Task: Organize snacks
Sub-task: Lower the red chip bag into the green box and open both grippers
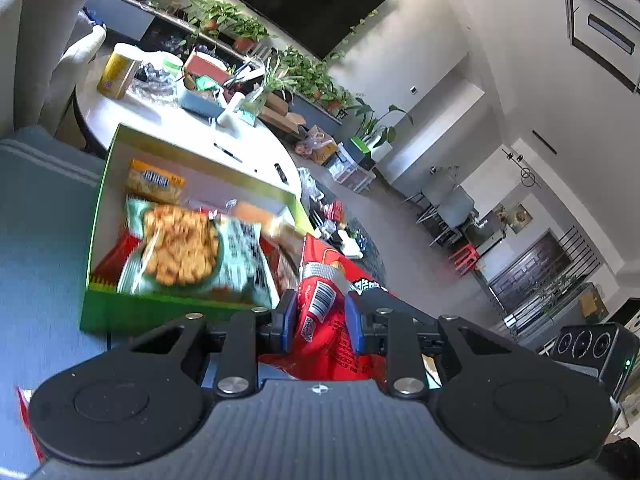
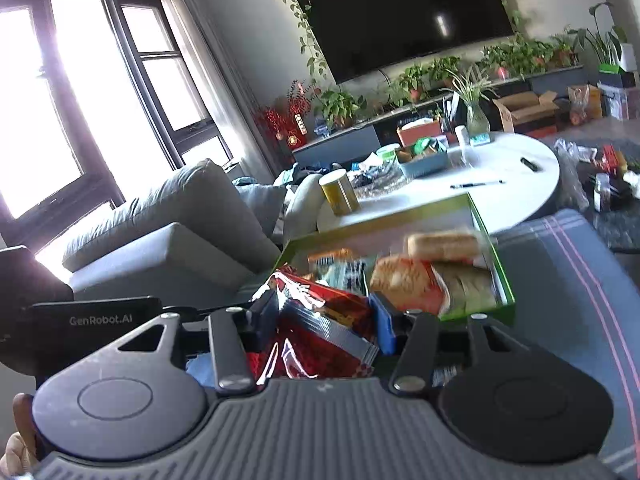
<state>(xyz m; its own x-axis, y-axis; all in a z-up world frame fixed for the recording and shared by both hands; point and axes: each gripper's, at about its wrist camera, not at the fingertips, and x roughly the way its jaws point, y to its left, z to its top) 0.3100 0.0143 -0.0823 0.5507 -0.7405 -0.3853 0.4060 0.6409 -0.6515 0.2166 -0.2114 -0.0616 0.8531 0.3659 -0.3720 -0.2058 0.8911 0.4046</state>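
Note:
A green cardboard box [image 1: 132, 314] [image 2: 505, 300] sits on a blue-grey striped cushion [image 1: 40, 240] and holds several snack packs. Among them are a green-and-white bag picturing fried bites [image 1: 180, 248], an orange packet [image 1: 154, 180], an orange bag [image 2: 404, 280] and a wrapped bread roll [image 2: 444, 246]. My left gripper [image 1: 320, 318] hovers just before the box's near corner, shut on a red snack bag [image 1: 324, 276] with a barcode. My right gripper [image 2: 325, 316] hovers at the box's near edge, its wider-set blue pads on a red bag [image 2: 320, 320] with a silver seal. Whether it is the same bag, I cannot tell.
A round white table [image 1: 256, 148] [image 2: 500, 200] stands beyond the box with a yellow can [image 1: 116, 76] [image 2: 338, 192], a blue tray [image 2: 424, 160] and a pen. A grey sofa [image 2: 160, 216] is on the left. Another red packet's edge [image 1: 24, 412] lies on the cushion.

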